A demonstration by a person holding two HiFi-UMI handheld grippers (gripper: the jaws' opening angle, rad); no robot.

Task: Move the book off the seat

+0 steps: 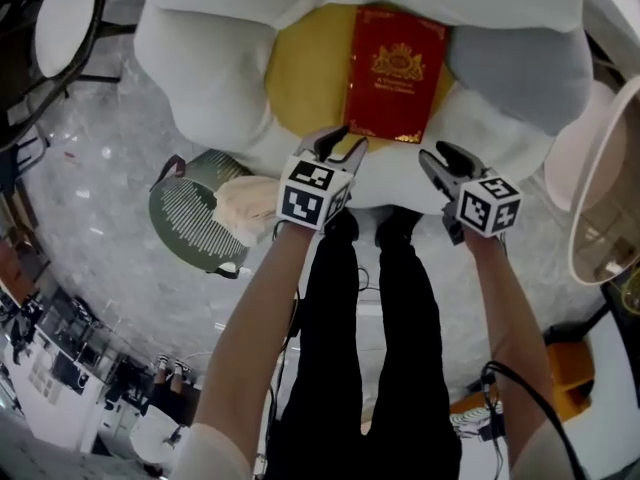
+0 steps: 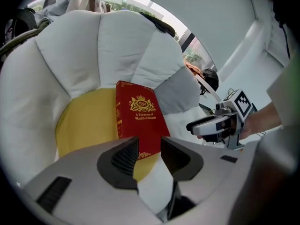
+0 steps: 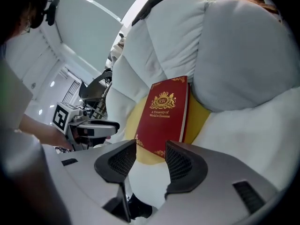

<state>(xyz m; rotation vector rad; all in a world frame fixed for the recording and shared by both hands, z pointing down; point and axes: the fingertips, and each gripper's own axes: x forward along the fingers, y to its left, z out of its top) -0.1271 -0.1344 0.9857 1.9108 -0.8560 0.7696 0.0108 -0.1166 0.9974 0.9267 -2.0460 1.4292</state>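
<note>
A red hardback book [image 1: 395,73] with gold print lies flat on the yellow seat cushion [image 1: 305,78] of a white petal-shaped armchair [image 1: 200,38]. My left gripper [image 1: 340,148] hovers at the seat's front edge, just short of the book's near left corner, open and empty. My right gripper [image 1: 440,160] is a little to the right of the book's near right corner, also open and empty. In the left gripper view the book [image 2: 140,118] lies straight beyond the jaws of the left gripper [image 2: 149,146]. In the right gripper view the book [image 3: 166,114] lies beyond the spread jaws of the right gripper [image 3: 151,149].
A grey cushion [image 1: 520,68] lies on the chair to the right of the book. A green round stool [image 1: 195,218] with a cream cloth stands on the floor to the left. My legs in black [image 1: 370,348] stand right in front of the chair. A round white rim [image 1: 605,188] is at the right.
</note>
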